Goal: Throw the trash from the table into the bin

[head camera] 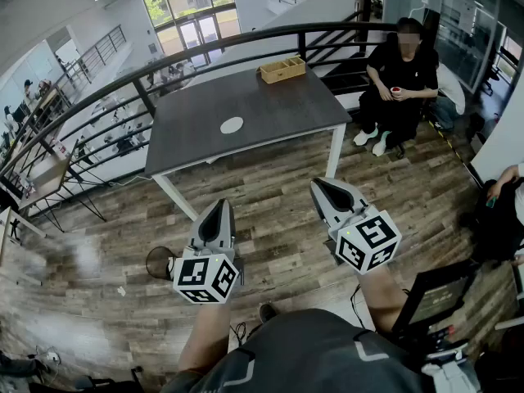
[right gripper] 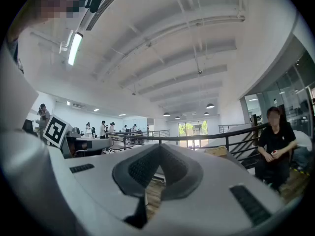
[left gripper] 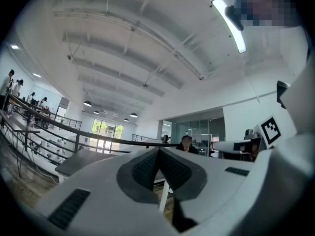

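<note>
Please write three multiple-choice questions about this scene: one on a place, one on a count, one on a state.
1. Where on the table is the wooden box?
A. far right corner
B. near left corner
C. the middle

2. How many things lie on the table?
A. one
B. two
C. four

3. How are the left gripper's jaws?
A. shut, empty
B. wide open
C. shut on a cup

Answers:
1 A: it stands at the far right corner.
2 B: the box and a white round piece.
3 A: they meet with nothing between them.
</note>
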`<action>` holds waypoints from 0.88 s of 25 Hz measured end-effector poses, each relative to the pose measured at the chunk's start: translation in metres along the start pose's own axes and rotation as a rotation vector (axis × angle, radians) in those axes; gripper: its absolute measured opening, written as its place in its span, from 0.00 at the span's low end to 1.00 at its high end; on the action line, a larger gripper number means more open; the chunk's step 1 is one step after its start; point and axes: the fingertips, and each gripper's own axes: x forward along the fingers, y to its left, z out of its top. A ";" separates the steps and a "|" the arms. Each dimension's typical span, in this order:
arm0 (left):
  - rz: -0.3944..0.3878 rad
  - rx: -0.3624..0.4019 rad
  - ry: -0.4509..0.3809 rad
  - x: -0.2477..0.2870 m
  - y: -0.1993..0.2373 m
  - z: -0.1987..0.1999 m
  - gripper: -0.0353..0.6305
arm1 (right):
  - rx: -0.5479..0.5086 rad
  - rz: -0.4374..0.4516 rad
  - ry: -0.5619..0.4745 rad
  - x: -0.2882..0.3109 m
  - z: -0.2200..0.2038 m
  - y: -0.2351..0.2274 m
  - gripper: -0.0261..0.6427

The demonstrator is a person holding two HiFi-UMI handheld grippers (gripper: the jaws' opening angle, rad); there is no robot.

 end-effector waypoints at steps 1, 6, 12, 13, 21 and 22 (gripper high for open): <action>-0.005 0.002 0.002 0.000 0.000 -0.001 0.07 | -0.001 0.002 0.001 0.001 -0.001 0.001 0.06; -0.031 0.005 0.013 0.003 -0.002 -0.005 0.07 | -0.003 0.005 0.005 0.006 -0.005 0.001 0.06; -0.048 -0.002 0.020 0.004 -0.001 -0.007 0.07 | 0.001 0.000 0.009 0.007 -0.006 0.000 0.06; -0.051 -0.003 0.020 0.005 -0.002 -0.007 0.07 | 0.003 -0.001 0.010 0.006 -0.007 0.000 0.06; -0.096 -0.017 0.015 0.005 -0.004 -0.004 0.07 | 0.026 -0.005 0.001 0.009 -0.004 0.001 0.06; -0.100 -0.018 0.016 0.006 -0.004 -0.003 0.07 | 0.027 -0.006 0.000 0.010 -0.004 0.001 0.06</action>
